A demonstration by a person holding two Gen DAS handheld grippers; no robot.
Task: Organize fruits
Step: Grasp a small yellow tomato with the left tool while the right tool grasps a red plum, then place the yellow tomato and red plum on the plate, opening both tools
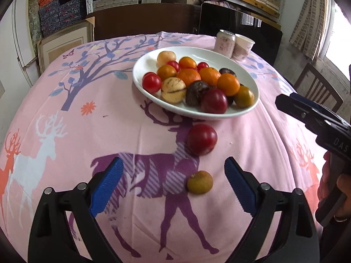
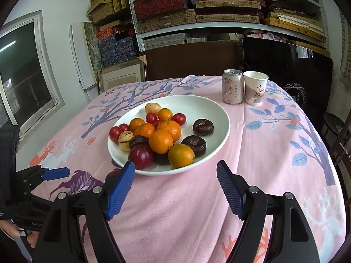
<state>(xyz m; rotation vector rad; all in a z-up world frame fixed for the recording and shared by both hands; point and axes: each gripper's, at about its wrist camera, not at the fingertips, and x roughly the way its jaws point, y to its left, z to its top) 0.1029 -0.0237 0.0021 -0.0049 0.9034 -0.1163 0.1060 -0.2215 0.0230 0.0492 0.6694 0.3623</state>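
Where the pink deer-print tablecloth [image 1: 92, 131] covers the table, one white oval plate [image 1: 153, 53] sits toward the far middle, heaped with fruit: several oranges [image 1: 228, 84], small red cherry tomatoes [image 1: 151, 83], two pale striped melon-like fruits [image 1: 173, 89], dark brown wrinkled fruits [image 1: 196, 92], one deep red plum [image 1: 214, 100] at the near rim and a yellow-green citrus [image 1: 244, 96] beside it. Off the plate, on the cloth: a second red plum [image 1: 201, 139] just beside the near rim, and a small brownish-green fruit [image 1: 200, 182] nearer the camera, apart from the plum. Left gripper [image 1: 173, 184]: jaws wide apart, blue pads flanking the small brownish-green fruit without touching it; nothing held. Right gripper [image 2: 175, 190]: jaws likewise wide apart, poised over bare cloth just short of the plate's near rim; nothing held; its left pad overlaps the plate edge in the right wrist view. Behind the plate, at the far right of the table: one drink can [image 2: 233, 87] and one paper cup [image 2: 255, 87], standing upright and touching or nearly so. Backdrop: shelving [image 2: 219, 11] stacked with flat boxes, a dark panel, a window at left.
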